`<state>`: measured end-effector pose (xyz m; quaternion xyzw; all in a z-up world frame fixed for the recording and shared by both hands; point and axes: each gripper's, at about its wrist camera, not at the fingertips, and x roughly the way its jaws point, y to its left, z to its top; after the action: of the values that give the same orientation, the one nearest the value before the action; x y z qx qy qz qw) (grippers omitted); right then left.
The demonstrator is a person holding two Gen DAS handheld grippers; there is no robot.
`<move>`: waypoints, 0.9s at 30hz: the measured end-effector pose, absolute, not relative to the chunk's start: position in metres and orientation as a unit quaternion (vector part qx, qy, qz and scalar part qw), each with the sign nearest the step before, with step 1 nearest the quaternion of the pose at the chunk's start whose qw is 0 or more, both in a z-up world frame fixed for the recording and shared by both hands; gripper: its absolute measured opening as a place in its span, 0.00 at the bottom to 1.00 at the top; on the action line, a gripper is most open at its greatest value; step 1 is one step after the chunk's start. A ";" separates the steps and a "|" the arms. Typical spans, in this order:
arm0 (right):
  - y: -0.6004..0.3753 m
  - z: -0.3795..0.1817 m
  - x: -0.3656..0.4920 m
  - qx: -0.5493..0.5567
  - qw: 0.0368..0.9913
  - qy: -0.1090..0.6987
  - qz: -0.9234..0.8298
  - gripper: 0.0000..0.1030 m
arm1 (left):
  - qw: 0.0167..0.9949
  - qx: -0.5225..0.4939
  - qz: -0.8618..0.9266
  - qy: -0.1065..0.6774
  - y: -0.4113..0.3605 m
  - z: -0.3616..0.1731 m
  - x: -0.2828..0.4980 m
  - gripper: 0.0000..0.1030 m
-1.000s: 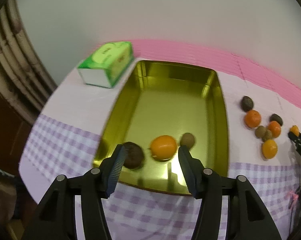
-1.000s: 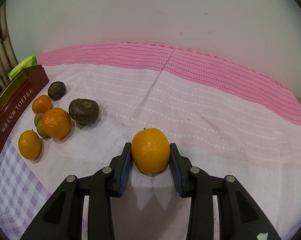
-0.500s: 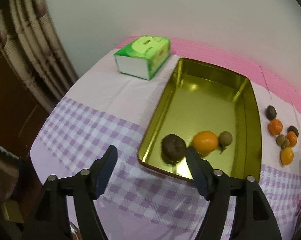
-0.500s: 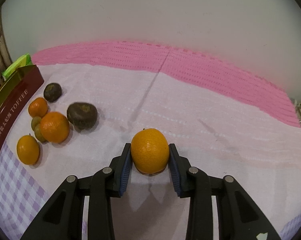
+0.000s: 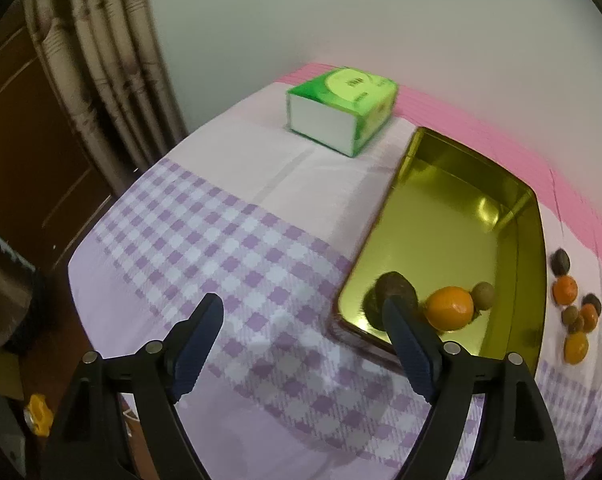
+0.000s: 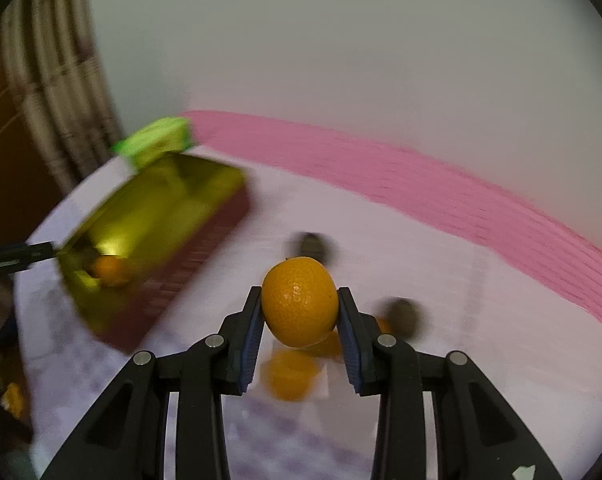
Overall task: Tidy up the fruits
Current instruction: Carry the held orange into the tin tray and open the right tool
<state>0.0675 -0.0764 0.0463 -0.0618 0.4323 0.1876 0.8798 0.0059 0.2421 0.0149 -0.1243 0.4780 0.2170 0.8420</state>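
Orange mandarin [image 6: 299, 302] gripped in right tongs [image 6: 299, 312] near tin [image 5: 453, 240]; left tongs [image 5: 301, 322] agape

Left gripper [image 5: 303, 322]: matte black plastic, two angled fingers lined inside with ribbed dark-blue pads [image 5: 199, 344]. Round silver screws on the knuckles behind each jaw, two per side. Triangular cut-outs through the black arms further back. Right gripper [image 6: 299, 330]: same black frame, same ribbed blue pads [image 6: 251, 342], same silver screw heads behind the jaws, small pale chip near the lower right arm.
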 end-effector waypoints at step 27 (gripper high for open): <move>0.097 -0.008 0.066 -0.186 0.808 0.469 0.303 0.32 | 0.819 -0.151 0.245 0.496 0.258 0.002 0.001 0.83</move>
<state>0.0660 0.0969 -0.0080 -0.1864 0.4691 0.3025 0.8085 0.0005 0.2577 0.0023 -0.1509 0.4964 0.2448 0.8191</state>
